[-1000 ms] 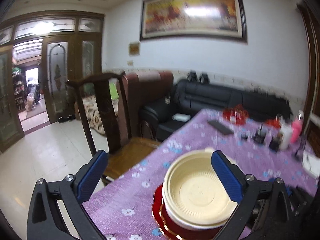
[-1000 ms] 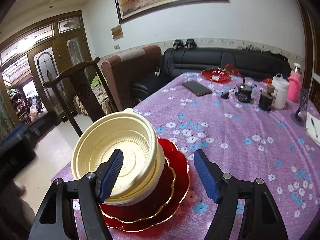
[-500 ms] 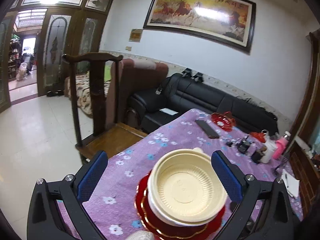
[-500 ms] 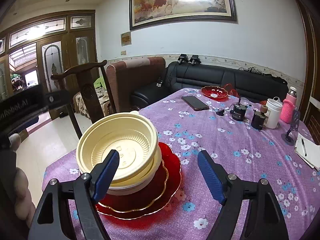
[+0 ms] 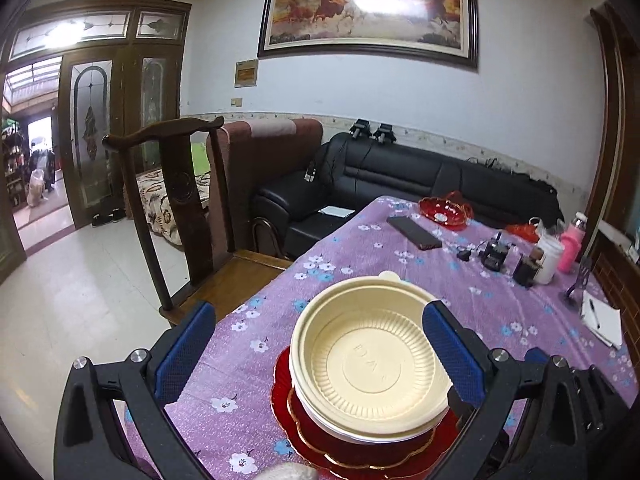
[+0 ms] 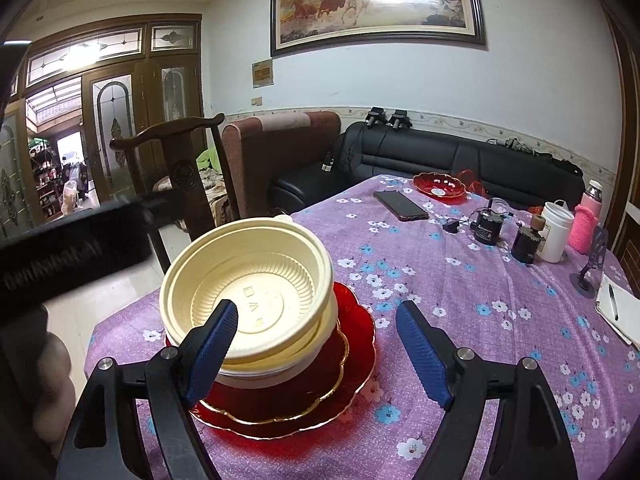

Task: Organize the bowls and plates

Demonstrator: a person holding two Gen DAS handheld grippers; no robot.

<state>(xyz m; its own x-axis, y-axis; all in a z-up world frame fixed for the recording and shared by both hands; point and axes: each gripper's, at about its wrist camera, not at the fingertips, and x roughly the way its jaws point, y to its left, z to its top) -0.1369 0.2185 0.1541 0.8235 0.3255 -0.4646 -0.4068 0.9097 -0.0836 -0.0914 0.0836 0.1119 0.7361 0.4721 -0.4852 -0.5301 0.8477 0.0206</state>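
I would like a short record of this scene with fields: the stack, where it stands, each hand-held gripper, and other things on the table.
stack: cream bowls nested on red plates
place: near corner of table with purple flowered cloth
left hand-held gripper: open, holds nothing
right hand-held gripper: open, holds nothing
other things: phone, red dish, white jar, pink bottle, notebook

Two cream plastic bowls [image 6: 256, 292] sit nested on two stacked red scalloped plates [image 6: 352, 344] near the table's [image 6: 460, 300] front-left corner. A third red dish [image 6: 438, 187] stands alone at the far edge. Along the right side are one phone [image 6: 400, 205], one white jug [image 6: 555, 236], one pink bottle [image 6: 587, 224] and one notepad [image 6: 618, 312].
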